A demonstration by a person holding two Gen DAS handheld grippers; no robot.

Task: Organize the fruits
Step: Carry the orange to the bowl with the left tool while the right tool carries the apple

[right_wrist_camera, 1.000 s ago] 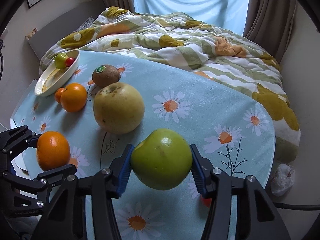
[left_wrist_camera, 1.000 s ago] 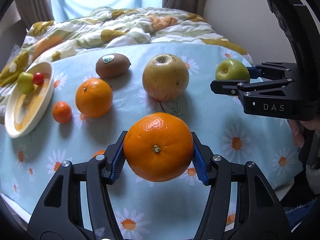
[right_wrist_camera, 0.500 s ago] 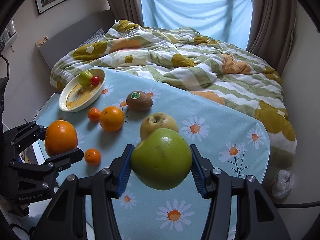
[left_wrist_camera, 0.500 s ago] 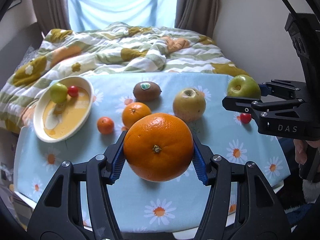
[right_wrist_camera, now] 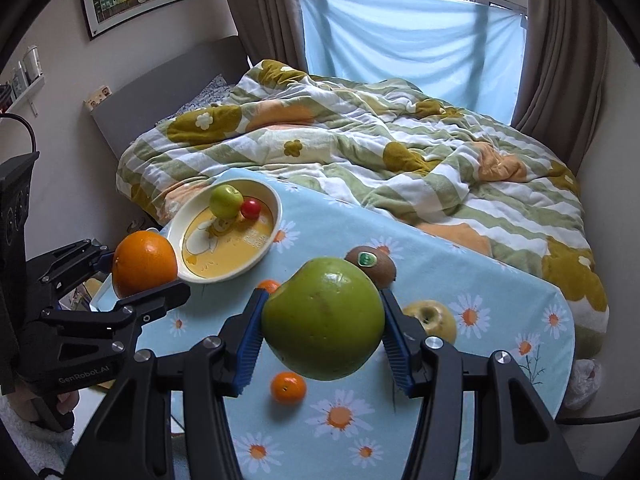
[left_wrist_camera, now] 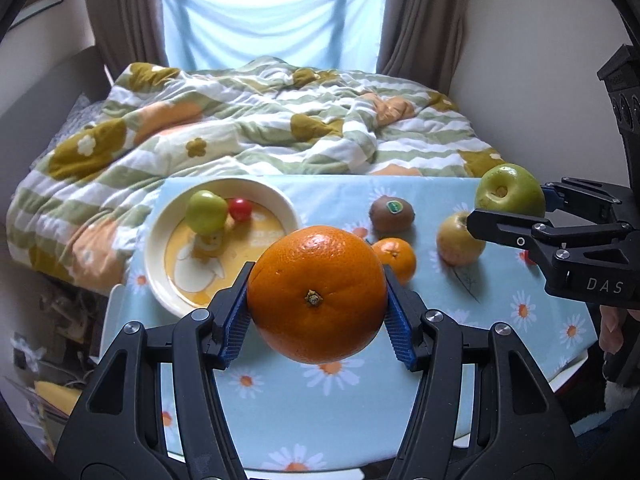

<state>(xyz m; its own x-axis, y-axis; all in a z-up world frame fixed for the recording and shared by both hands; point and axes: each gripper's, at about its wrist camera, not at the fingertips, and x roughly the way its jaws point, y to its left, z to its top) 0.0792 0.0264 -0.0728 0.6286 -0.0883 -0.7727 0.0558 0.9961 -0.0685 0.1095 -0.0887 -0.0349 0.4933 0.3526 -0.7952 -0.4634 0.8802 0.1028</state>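
Observation:
My left gripper [left_wrist_camera: 317,300] is shut on a big orange [left_wrist_camera: 317,294] and holds it high above the table; it also shows in the right wrist view [right_wrist_camera: 144,262]. My right gripper [right_wrist_camera: 323,320] is shut on a large green apple [right_wrist_camera: 323,318], also held high, seen at the right of the left wrist view [left_wrist_camera: 510,196]. A cream bowl [left_wrist_camera: 164,240] at the table's far left holds a small green apple [left_wrist_camera: 207,212] and a red cherry tomato [left_wrist_camera: 240,209]. On the cloth lie a kiwi [left_wrist_camera: 391,212], a yellow apple [left_wrist_camera: 458,240], an orange [left_wrist_camera: 394,258] and a small mandarin [right_wrist_camera: 288,388].
The table wears a light blue daisy cloth [left_wrist_camera: 520,308]. A bed with a striped flowered quilt [left_wrist_camera: 260,132] lies right behind it. Curtains and a window stand at the back. A small red fruit [left_wrist_camera: 529,258] peeks out behind the right gripper.
Both grippers have risen and pulled back from the table with their fruits. The left gripper has swung left toward the bowl. The table fruits look smaller and farther.

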